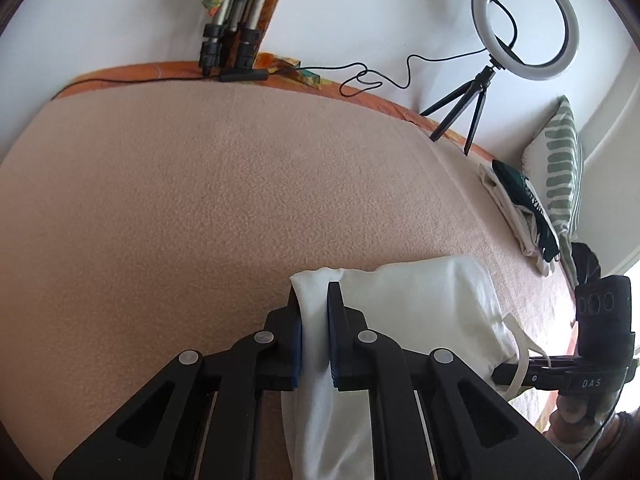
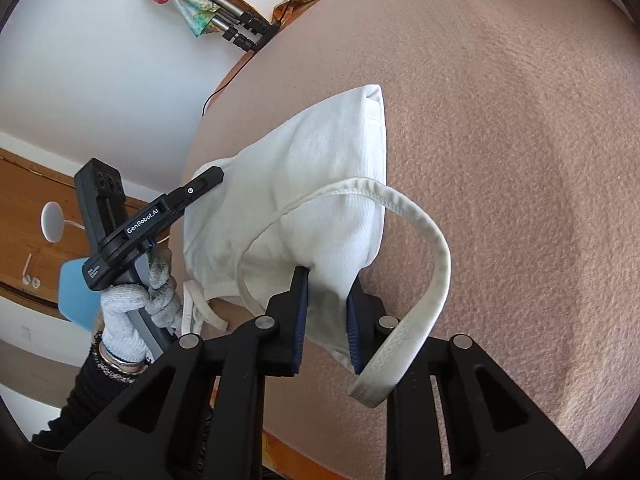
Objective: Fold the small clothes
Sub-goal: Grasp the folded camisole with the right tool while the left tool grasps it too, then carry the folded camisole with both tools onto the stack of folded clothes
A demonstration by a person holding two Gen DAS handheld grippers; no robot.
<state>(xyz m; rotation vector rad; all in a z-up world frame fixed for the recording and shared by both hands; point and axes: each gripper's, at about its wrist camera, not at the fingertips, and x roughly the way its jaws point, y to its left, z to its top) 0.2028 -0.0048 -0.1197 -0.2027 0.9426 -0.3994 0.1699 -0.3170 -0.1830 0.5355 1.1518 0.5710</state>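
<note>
Pink fleece blanket (image 1: 200, 184) covering a bed, backed by a white wall. White tank top (image 2: 320, 184), partly folded, held just above the near part of the blanket, long axis running left to right between the grippers, one strap (image 2: 424, 280) looping free. Left gripper (image 1: 314, 332) clamped narrowly on one bunched edge; right gripper (image 2: 327, 316) clamped on the opposite edge. Far right: ring light (image 1: 528, 20) on a tripod, folded clothes (image 1: 520, 216), striped pillow (image 1: 560, 168).
</note>
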